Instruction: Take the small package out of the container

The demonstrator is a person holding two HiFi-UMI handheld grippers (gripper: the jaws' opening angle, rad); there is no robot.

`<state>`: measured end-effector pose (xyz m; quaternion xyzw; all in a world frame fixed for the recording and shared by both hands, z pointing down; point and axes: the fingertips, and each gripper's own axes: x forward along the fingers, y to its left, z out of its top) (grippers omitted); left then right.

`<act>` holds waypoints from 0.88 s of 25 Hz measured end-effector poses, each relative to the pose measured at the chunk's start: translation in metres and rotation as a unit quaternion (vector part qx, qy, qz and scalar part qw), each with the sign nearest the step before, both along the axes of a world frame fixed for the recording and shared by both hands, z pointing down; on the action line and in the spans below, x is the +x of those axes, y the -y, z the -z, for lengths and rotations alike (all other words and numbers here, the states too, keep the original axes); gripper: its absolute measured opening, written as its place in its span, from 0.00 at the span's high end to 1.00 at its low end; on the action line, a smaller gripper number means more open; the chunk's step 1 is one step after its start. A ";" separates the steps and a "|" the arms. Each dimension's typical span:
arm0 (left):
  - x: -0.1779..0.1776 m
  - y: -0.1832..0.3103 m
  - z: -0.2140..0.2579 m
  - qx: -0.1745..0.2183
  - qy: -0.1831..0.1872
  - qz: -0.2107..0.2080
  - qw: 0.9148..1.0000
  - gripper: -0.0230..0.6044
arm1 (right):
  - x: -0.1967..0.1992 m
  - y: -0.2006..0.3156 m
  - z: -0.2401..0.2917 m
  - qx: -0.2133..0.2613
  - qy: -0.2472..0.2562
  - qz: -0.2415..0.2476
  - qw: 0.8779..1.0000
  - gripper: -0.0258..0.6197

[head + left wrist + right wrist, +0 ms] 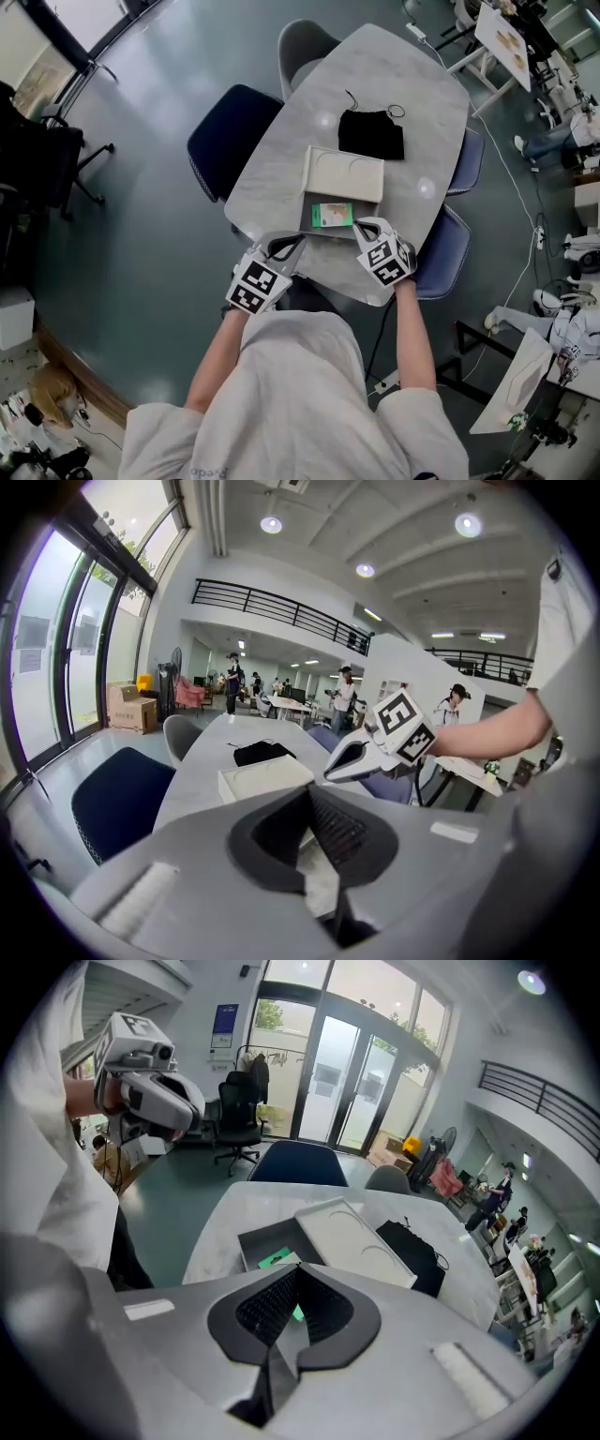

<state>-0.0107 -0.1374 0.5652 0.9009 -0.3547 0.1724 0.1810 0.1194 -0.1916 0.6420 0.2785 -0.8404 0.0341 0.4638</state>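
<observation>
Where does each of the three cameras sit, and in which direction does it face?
Head view: on the head, facing steeply down at the table; shows forearms, left gripper, right gripper.
Left gripper view: on the left gripper, facing along its closed fingers across the table to the white lid; shows the right gripper.
Right gripper view: on the right gripper, facing down past its closed fingers at the container with the green package; shows the left gripper, a sleeve.
Shared: all three show the lid and black pouch.

Blue chairs (pixel 230 141) ring a pale table (pixel 375 66) on teal floor (pixel 141 244).
</observation>
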 end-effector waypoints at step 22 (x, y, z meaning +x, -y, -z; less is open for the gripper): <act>-0.027 0.054 -0.024 -0.028 0.061 0.049 0.997 0.88 | -0.029 0.018 -0.112 -0.113 -0.123 0.231 0.959 0.81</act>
